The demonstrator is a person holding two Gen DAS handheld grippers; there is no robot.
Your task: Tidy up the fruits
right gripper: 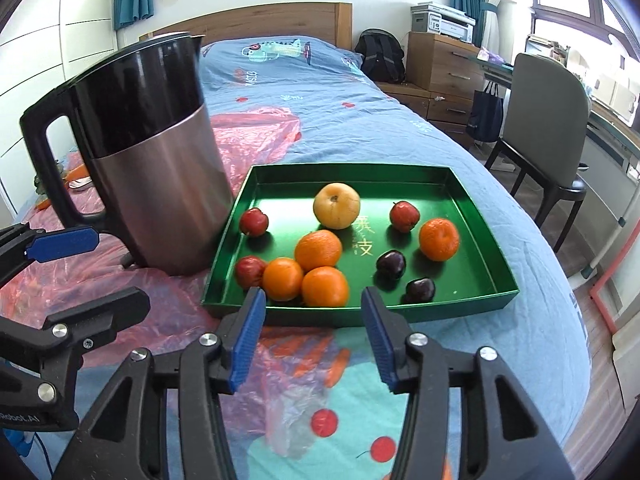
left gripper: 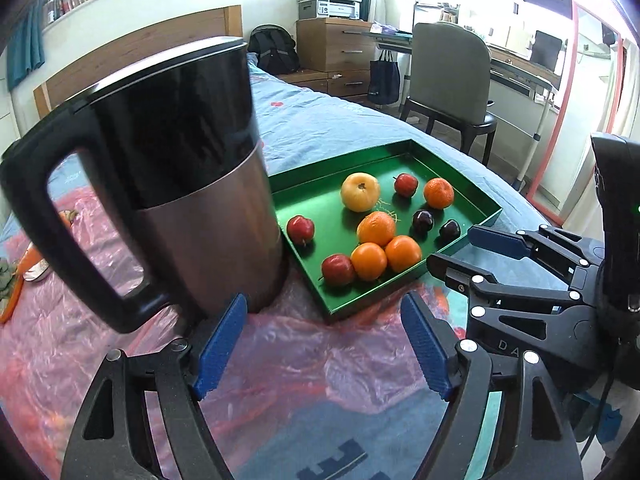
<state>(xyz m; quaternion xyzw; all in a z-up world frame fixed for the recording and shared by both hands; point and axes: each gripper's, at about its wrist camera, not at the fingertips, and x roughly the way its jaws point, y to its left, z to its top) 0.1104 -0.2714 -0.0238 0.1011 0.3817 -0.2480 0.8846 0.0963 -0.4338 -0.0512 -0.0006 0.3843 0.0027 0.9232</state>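
Oranges point(right gripper: 319, 249): we count four, one apart at 3 o'clock.
Red apples point(right gripper: 254, 221): we count three.
Dark plums point(right gripper: 391, 264): two.
Yellow pear point(right gripper: 336, 205): one, at 12 o'clock.
Tray point(right gripper: 360, 170): one.
Kettle point(right gripper: 160, 184): one.

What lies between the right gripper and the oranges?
Only the green tray's near wall, seen in the right wrist view; right gripper sits just before the oranges.

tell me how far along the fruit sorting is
All ten fruits sit in the green tray, but mixed: three oranges cluster near two red fruits, with the pear and dark plums scattered. Nothing is in hand: the left gripper and right gripper are open and empty, short of the tray. Any grouping remains undone.
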